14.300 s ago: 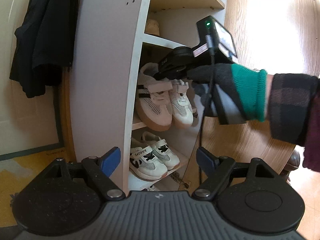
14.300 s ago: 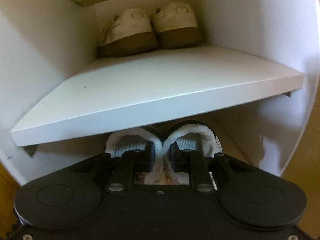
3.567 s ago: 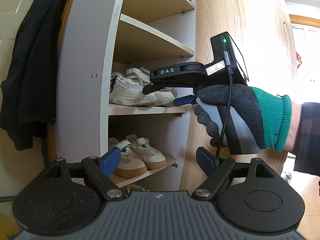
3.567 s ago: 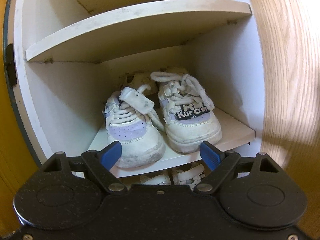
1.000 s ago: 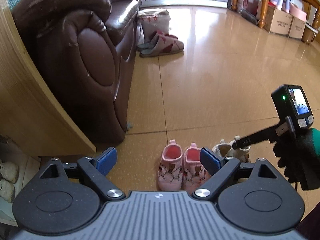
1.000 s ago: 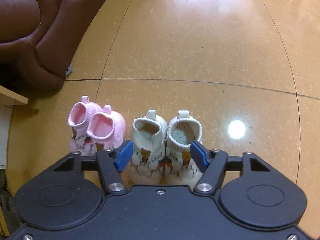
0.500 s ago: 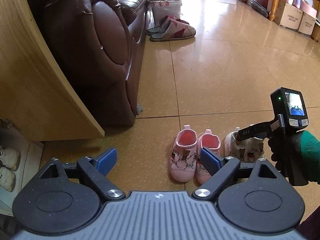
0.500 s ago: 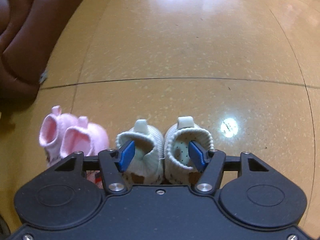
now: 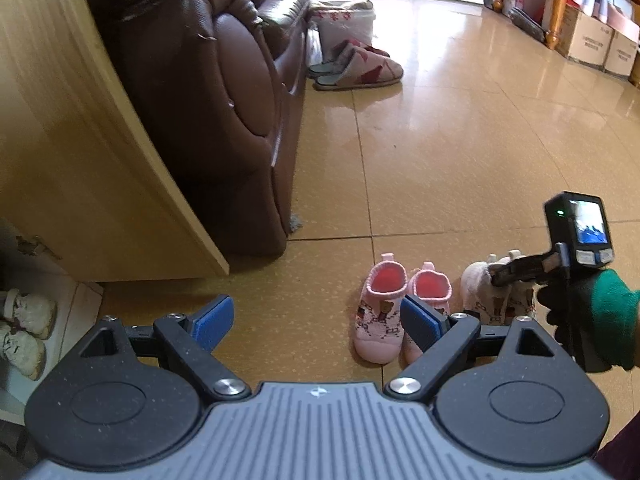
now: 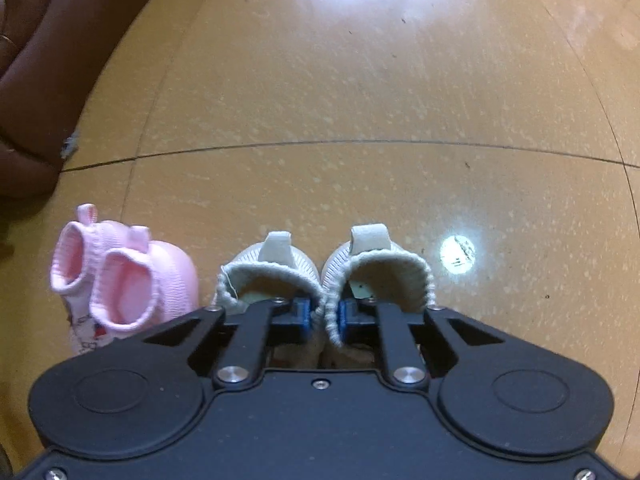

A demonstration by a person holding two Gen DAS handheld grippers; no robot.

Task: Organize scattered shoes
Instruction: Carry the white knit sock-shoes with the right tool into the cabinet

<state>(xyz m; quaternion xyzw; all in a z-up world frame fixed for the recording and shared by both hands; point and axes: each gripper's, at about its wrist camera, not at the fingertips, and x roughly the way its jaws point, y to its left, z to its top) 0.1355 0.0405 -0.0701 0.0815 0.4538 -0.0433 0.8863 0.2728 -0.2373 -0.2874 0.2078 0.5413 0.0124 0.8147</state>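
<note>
Right gripper (image 10: 322, 316) clamped on the cream baby shoes (image 10: 324, 272) at lower centre of the right wrist view, one blue pad inside each shoe, pinching the two inner collars together. Same pair seen at the right edge of the left wrist view (image 9: 496, 292), on the floor (image 9: 460, 140), with the gloved right hand (image 9: 588, 316) behind it. Pink baby shoes (image 9: 400, 308) just beside the cream pair, toward frame centre, toes pointing to the bottom of the frame; touching or not, cannot tell.

Left gripper (image 9: 316, 320) apart, blue pads wide, holding nothing, right pad overlapping the pink pair in the picture.

Wide bare tile across centre and upper right of both views. Brown leather sofa (image 9: 208, 112) filling upper left, its corner close to the pink pair. Slanted wooden cabinet panel (image 9: 80, 168) along the left edge, white sneakers (image 9: 24, 328) low at far left. Grey-and-red slippers (image 9: 356, 68) at upper centre beside the sofa. Cardboard boxes (image 9: 592, 40) and wooden posts at upper right, well apart.
</note>
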